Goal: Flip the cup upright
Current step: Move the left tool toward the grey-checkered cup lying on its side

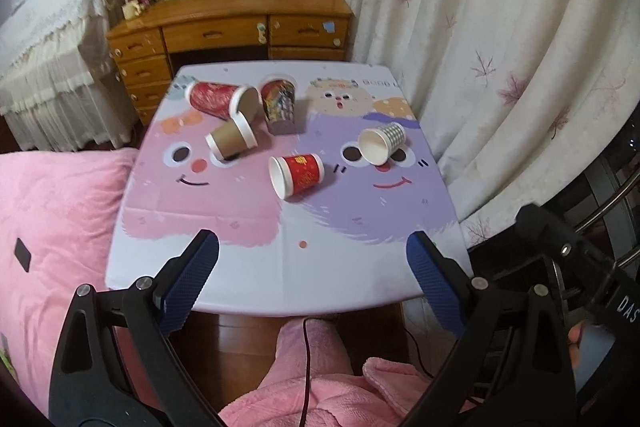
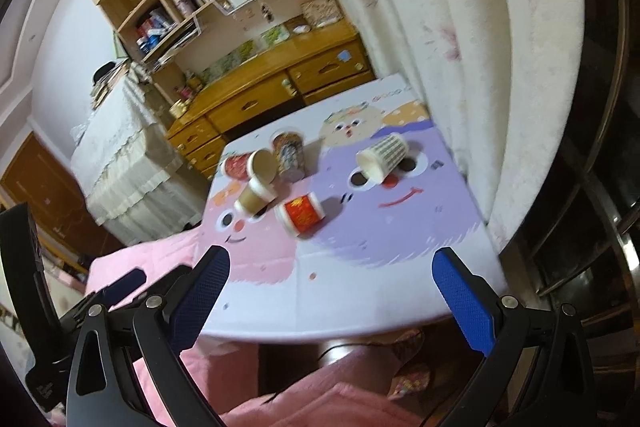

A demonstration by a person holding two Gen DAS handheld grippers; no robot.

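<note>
Cups lie scattered on the table [image 1: 280,267], ahead of both grippers and beyond their reach for now; none is held. Largest is the big red cup [image 1: 218,99], on its side far ahead and to the left of the left gripper [image 1: 312,267], its brown mouth turned right. Touching that mouth stands the patterned cup [image 1: 280,105], which looks upside down, though I cannot be sure. Just nearer, the brown cup [image 1: 232,141] lies tipped with its white rim against the big one, so these three crowd each other and leave little room for fingers. The small red cup [image 1: 297,174] lies alone, straight ahead of the left gripper, mouth toward it and to the left; with bare table all round it, it seems the easiest to take. The checked cup [image 1: 382,143] lies ahead and to the right, mouth also facing back, nearer the right gripper [image 2: 332,283].

Both grippers are spread wide, hovering over the near table edge, probably ready for an approach. The right view is blurred. A curtain [image 1: 500,67] hangs close on the right, a pink blanket [image 1: 60,227] on the left, and a cable [image 1: 306,367] runs below
</note>
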